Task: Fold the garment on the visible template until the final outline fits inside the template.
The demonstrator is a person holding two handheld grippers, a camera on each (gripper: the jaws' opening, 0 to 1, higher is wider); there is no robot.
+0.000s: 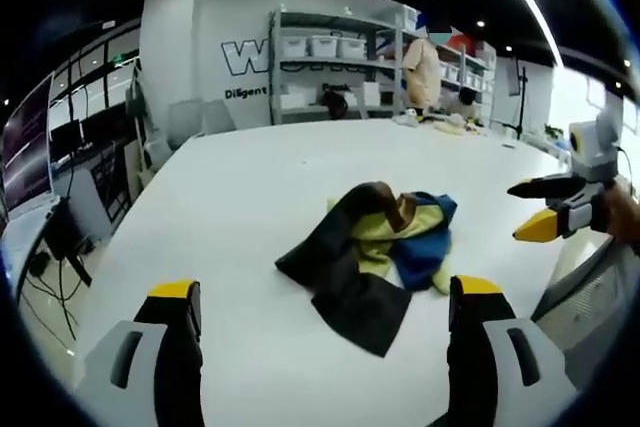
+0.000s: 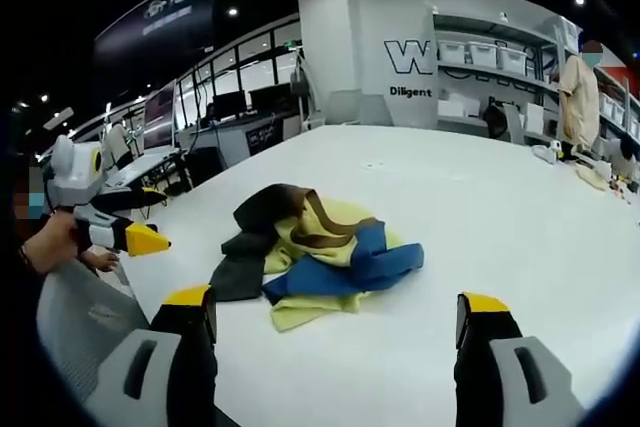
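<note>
Folding had not begun, as far as your left gripper view showed: the garment (image 1: 375, 257) lay in a crumpled heap on the white table (image 1: 250, 187), black, yellow, blue and brown panels bunched over one another. No template outline could be made out on the table around it, so you could not judge the fit yet. Your left tongs (image 1: 325, 317) stood spread wide and released, grasping nothing, hanging short of the heap's near edge. The heap's long axis ran from the brown-and-blue bunch at the far end down to the black flap that pointed toward you, slightly between the jaws. Your right tongs (image 1: 540, 209) came in from the right, near the heap but apart from it; whether they were parted or clenched was hard to tell there.

In your right gripper view, the same garment (image 2: 315, 252) sat on the table (image 2: 480, 207), well ahead of your right tongs (image 2: 335, 322), which were open wide and empty. Here the pile stretched from the black part at the left across to the blue fold at the right, with a yellow corner poking toward you. Your left tongs (image 2: 135, 232) entered from the left, beside the table's edge, clear of the cloth. My judgement: everything was left to do, spreading the garment flat first, then every fold.
</note>
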